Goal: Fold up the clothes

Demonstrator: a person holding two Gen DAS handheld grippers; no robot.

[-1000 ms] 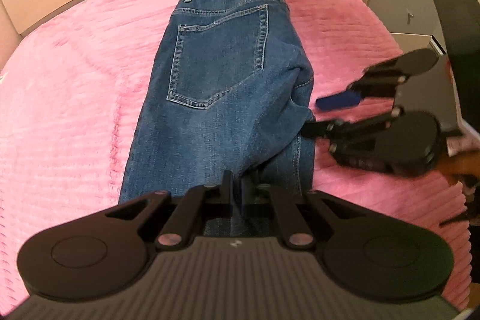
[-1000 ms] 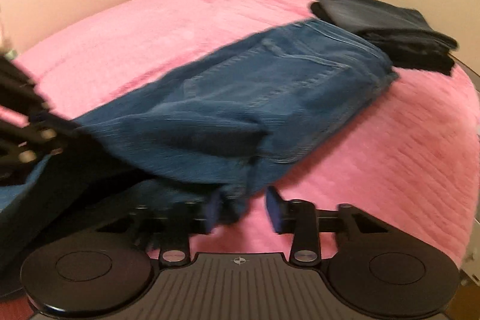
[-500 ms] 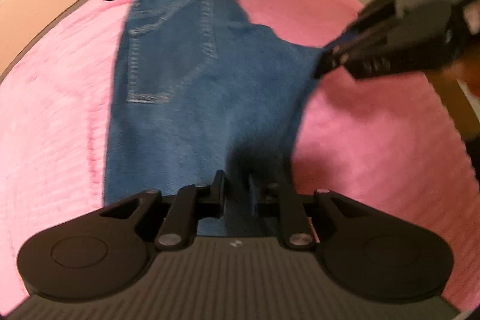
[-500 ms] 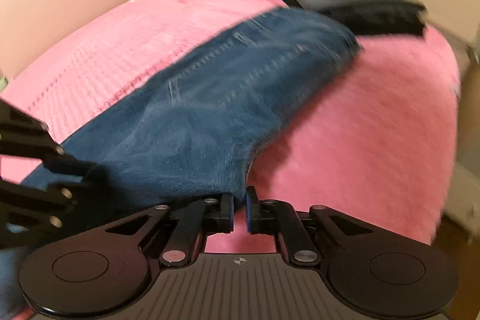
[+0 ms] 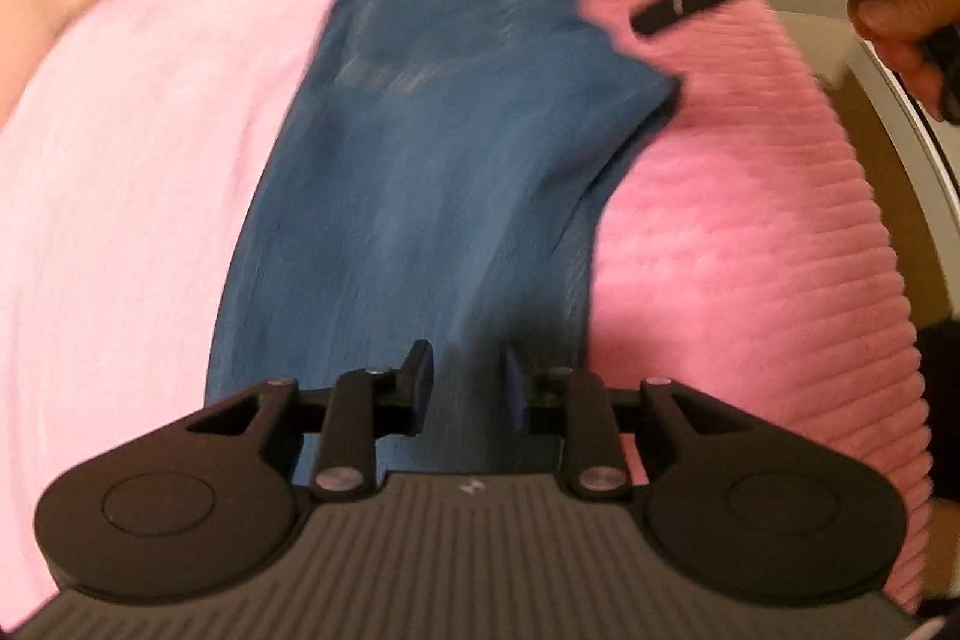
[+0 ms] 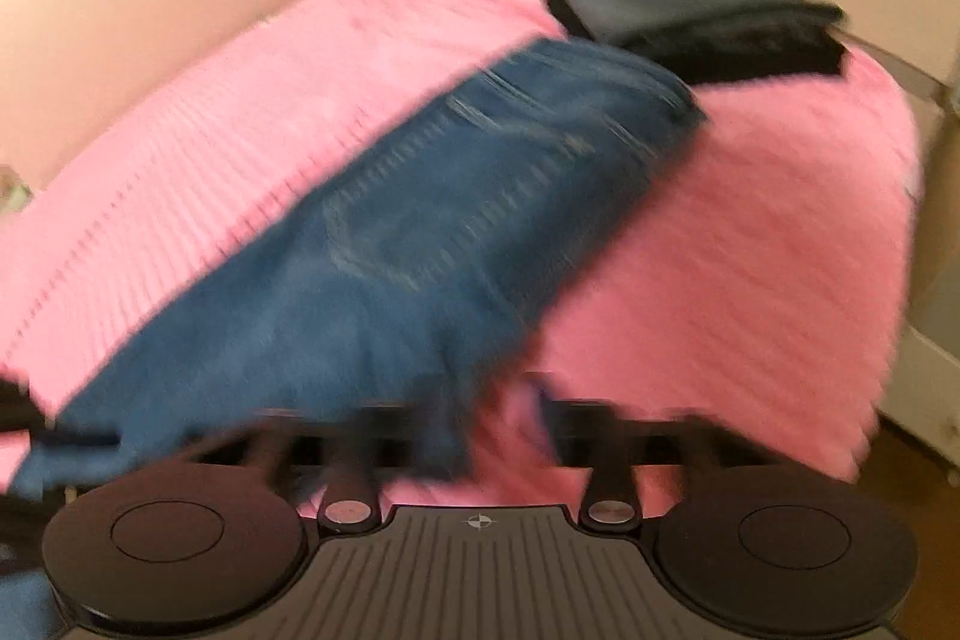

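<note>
We see from both grippers, each camera looking steeply down and close along its fingers; both views share the jeans [image 5: 432,148] ahead on the blanket [image 6: 750,244].

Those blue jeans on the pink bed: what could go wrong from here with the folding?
1. The left gripper has just been opening with the blue jeans between its pads, and the right gripper has opened off the cloth, so the smoothed legs may slump and wrinkle.
2. The jeans' waist lies right against the stack of dark folded clothes; a tug might shift that stack.
3. The pink bedspread looks plush and could bunch underneath.
</note>
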